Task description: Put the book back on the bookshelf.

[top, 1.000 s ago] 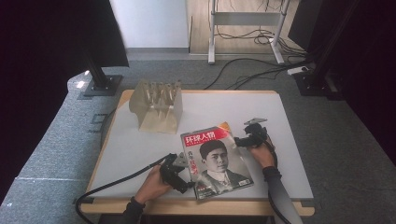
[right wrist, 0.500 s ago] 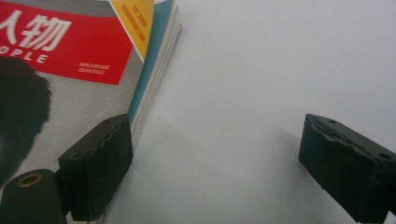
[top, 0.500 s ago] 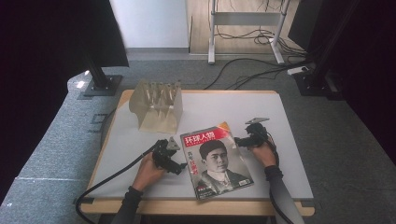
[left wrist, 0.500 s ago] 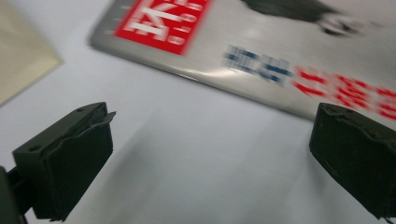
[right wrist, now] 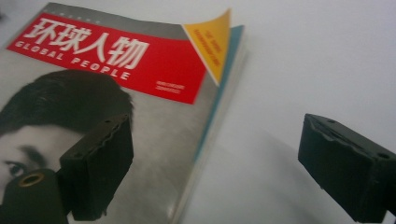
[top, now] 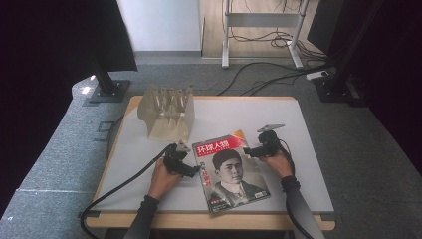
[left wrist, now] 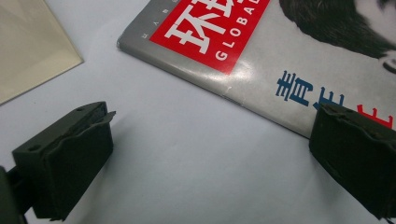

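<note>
A magazine (top: 230,173) with a red title band and a portrait cover lies flat on the white table (top: 259,117), a little askew. My left gripper (top: 195,172) sits at its spine side, jaws open. In the left gripper view the spine edge (left wrist: 224,70) runs across, and the right jaw overlaps it low down. My right gripper (top: 249,152) is open at the magazine's far right edge. In the right gripper view the left jaw hangs over the cover (right wrist: 140,116) and the right jaw over bare table. The cover's yellow corner (right wrist: 212,39) curls up.
A beige slotted rack (top: 168,113) stands at the table's far left, and its side (left wrist: 28,51) appears beside my left gripper. Cables trail off the near left edge. Stands and cords crowd the floor behind the table.
My left gripper has moved away from the person along the magazine's spine side, from its near corner to about mid-edge. The right gripper has hardly moved.
</note>
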`<state>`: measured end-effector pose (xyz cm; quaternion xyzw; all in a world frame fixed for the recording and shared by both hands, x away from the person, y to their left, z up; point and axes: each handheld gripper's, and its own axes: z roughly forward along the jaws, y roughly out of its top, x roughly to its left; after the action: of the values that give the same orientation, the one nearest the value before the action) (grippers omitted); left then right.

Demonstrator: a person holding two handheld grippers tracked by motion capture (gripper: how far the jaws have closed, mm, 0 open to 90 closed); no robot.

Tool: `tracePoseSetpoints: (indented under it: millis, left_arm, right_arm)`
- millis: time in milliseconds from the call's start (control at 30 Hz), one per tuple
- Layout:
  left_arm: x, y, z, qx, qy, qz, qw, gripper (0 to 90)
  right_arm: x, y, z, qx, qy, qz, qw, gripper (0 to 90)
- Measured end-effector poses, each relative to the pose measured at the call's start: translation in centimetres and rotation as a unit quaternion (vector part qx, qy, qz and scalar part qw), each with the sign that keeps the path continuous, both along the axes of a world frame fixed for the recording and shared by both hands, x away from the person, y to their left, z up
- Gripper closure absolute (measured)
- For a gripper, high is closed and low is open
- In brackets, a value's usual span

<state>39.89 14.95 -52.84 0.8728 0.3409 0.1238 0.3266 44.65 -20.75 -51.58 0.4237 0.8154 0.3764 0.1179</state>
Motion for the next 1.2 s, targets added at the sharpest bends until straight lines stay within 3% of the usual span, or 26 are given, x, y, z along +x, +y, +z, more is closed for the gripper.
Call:
tracePoseSetpoints:
  millis: [133,300,367,400,533,733,967,1200]
  left_arm:
    - [0.0,0.0,0.0,0.000,0.000,0.000,1.0000,0.0]
    - [0.0,0.0,0.0,0.001,-0.001,0.000,1.0000,0.0]
    - [0.0,0.0,0.0,0.001,-0.001,0.000,1.0000,0.0]
    - [0.0,0.0,0.0,0.001,-0.001,0.000,1.0000,0.0]
    - [0.0,0.0,0.0,0.001,-0.001,0.000,1.0000,0.0]
    - [0.0,0.0,0.0,0.000,0.000,0.001,1.0000,0.0]
    - [0.0,0.0,-0.1,0.000,0.000,0.001,1.0000,0.0]
    - [0.0,0.0,-0.1,-0.001,0.000,0.001,1.0000,0.0]
  right_arm:
    - [0.8,1.2,-0.3,0.013,0.015,0.011,0.9997,12.9]
    - [1.8,2.5,-0.9,0.028,0.028,0.005,0.9992,15.4]
    - [1.9,2.6,-0.9,0.070,0.048,0.005,0.9964,19.4]
    - [1.9,2.6,-0.9,0.077,0.052,0.000,0.9957,19.9]
    - [1.5,2.1,-0.7,0.087,0.067,-0.009,0.9939,26.0]
    - [0.7,1.4,-0.5,0.092,0.090,0.009,0.9917,32.4]
    - [2.5,2.3,-0.6,0.094,0.082,-0.004,0.9922,33.4]
    - [1.2,1.4,-0.6,0.113,0.102,0.018,0.9882,42.5]
